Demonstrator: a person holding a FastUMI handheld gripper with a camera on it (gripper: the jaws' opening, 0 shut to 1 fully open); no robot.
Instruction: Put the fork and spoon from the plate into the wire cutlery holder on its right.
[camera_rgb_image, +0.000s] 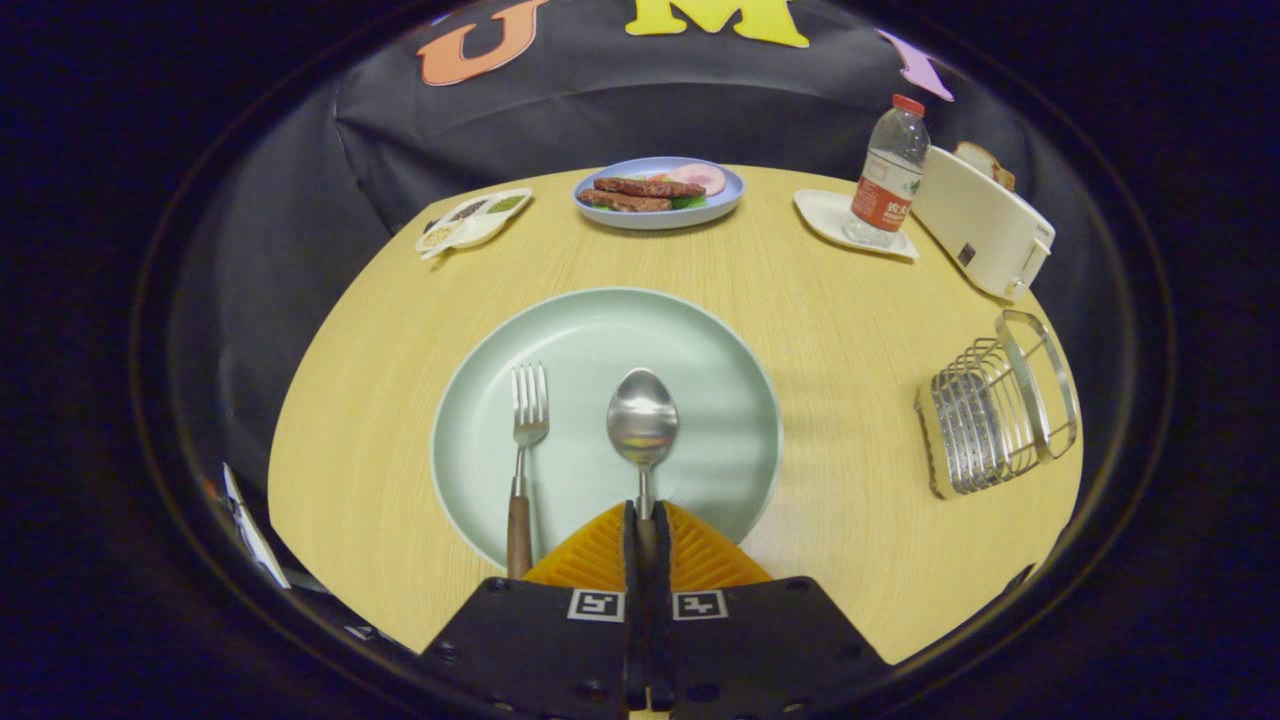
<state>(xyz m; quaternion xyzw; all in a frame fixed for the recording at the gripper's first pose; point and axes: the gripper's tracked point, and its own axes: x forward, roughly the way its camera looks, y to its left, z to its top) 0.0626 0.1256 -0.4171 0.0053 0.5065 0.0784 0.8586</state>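
1. Where the wooden counter (850, 330) curves away on the far left, a small divided dish (474, 219) with seasonings sits near the booth wall.
2. Nearer and left of centre, a pale green plate (700, 340) carries the fork (525, 440), which lies on the plate's left half with tines pointing away and its brown handle crossing the near rim.
3. Just right of the fork and apart from it, the spoon (642, 425) lies bowl-up on the plate, its handle running back toward the gripper (647, 525).
4. Both fingers (700, 560) are drawn close together around the spoon's handle; they appear to pinch it, though the contact itself is hard to make out.
5. Beyond the green plate, a blue plate (720, 205) holds meat strips and a slice of ham.
6. Further right, a water bottle (888, 175) stands on a small white tray (825, 215), with a white toaster (980, 235) just beside it holding bread.
7. Well to the right of the green plate, the wire cutlery holder (1000, 415) stands on the counter near its edge.
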